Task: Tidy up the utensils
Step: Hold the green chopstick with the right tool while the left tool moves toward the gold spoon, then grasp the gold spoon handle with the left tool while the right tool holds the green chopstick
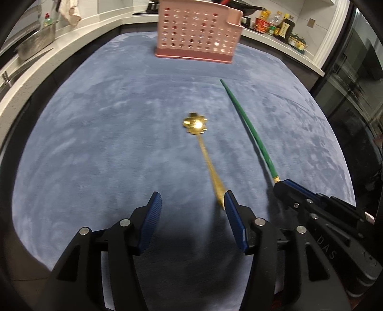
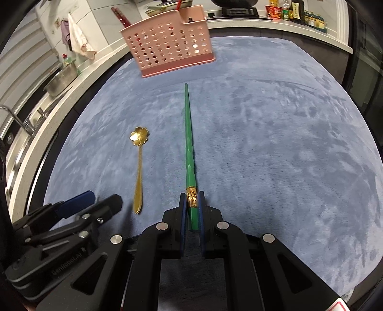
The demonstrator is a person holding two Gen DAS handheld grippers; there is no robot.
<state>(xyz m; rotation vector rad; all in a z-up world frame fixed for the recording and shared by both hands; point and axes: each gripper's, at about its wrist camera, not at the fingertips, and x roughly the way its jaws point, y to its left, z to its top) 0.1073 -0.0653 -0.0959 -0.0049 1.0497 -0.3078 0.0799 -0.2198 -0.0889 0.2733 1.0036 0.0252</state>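
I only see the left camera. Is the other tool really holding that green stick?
Observer: Yes. In the right camera, the right tool is shut on the green chopstick, with its pads on the gold band.
Operator: Does any of the stick poke out behind?
Observer: Yes, the thick end reaches back past the pads.
Operator: My picture cuts off the basket's top. Is anything inside?
Observer: Dark red chopsticks stick up from the left end of the pink basket.
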